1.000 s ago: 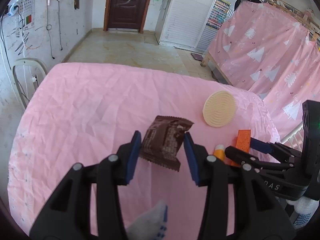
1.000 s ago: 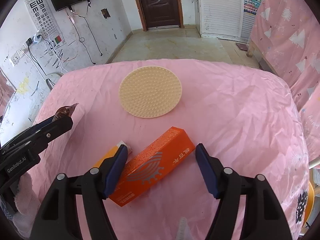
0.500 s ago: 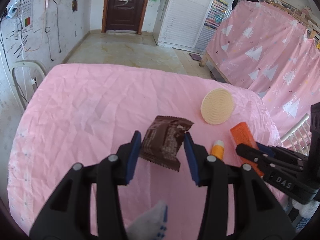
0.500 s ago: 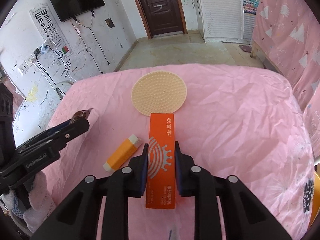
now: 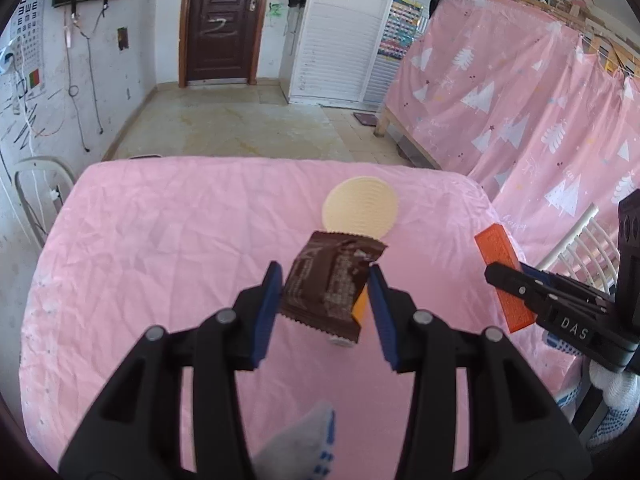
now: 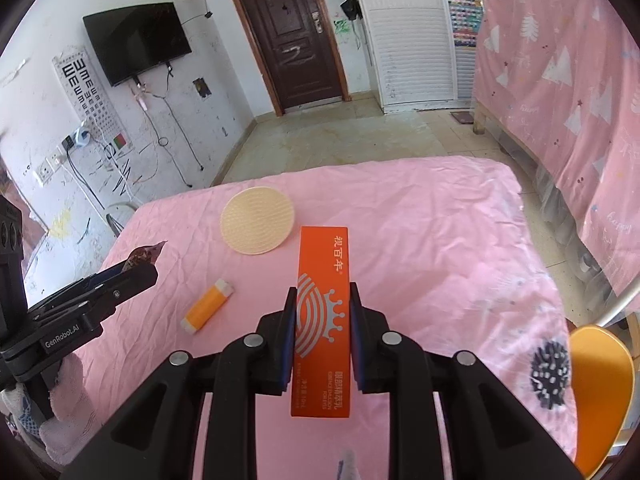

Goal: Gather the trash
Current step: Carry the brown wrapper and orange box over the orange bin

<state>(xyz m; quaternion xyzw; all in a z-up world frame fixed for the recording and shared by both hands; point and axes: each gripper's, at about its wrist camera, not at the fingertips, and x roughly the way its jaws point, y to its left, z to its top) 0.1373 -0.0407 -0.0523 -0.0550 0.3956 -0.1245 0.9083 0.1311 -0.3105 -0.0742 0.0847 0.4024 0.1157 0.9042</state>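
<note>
- Wrapper [image 5: 328, 284], brown, pinched between pads of left tool [image 5: 326, 300]; held clear of table [image 5: 160, 240], presumably for carrying off as trash.
- Long axis along tool's line, torn top edge pointing forward, away from tool.
- Orange box [image 6: 323, 312] clamped across its narrow width by right tool [image 6: 323, 328], lifted off table; long axis straight ahead of tool, printed face up.
- Orange tube [image 6: 208, 306] lying left of right tool, uncollected; round mat [image 6: 258, 220] beyond.

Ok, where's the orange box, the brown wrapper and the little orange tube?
orange box [image 6: 323, 304]: right wrist view, printed front face.
brown wrapper [image 5: 328, 280]: left wrist view, middle of the crinkled front.
little orange tube [image 6: 206, 307]: right wrist view, orange body.
</note>
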